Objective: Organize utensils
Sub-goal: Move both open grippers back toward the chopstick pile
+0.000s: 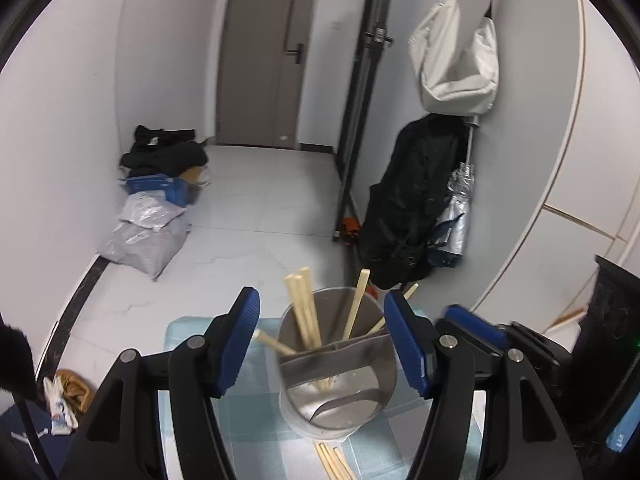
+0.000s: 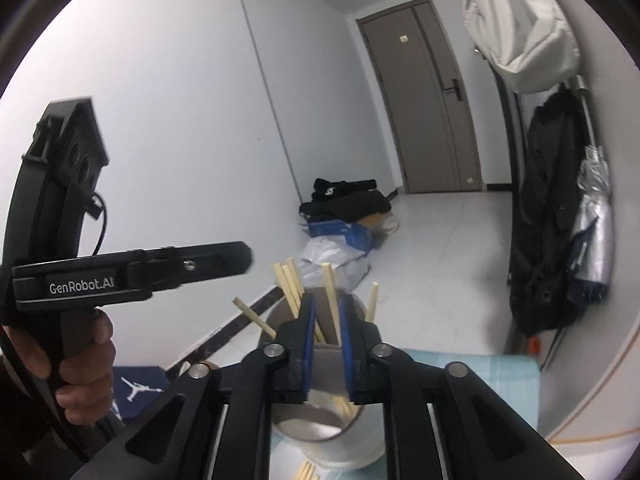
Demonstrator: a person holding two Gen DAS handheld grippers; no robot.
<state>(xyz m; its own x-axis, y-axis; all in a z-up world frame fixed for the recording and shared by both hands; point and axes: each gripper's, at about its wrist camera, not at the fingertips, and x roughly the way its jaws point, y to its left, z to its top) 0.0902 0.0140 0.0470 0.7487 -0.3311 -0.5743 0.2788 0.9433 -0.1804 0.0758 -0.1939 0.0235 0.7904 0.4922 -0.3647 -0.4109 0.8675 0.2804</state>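
A steel utensil holder (image 1: 340, 392) with a grey divider stands on a pale blue checked mat (image 1: 256, 412). Several wooden chopsticks (image 1: 304, 312) lean inside it. More chopsticks (image 1: 334, 462) lie on the mat in front of the holder. My left gripper (image 1: 322, 344) is open, its blue pads either side of the holder. My right gripper (image 2: 327, 344) hovers over the holder (image 2: 320, 432), its pads (image 2: 307, 344) nearly together with a narrow gap; a chopstick (image 2: 331, 300) rises between them, and I cannot tell whether they grip it. Loose chopsticks (image 2: 306, 472) show at the bottom edge.
The left hand-held gripper body (image 2: 120, 276) shows at the left of the right wrist view. A black box (image 1: 612, 344) stands at the mat's right. On the floor beyond are bags and parcels (image 1: 152, 220), a dark coat and umbrella (image 1: 424, 200) hang at the right wall.
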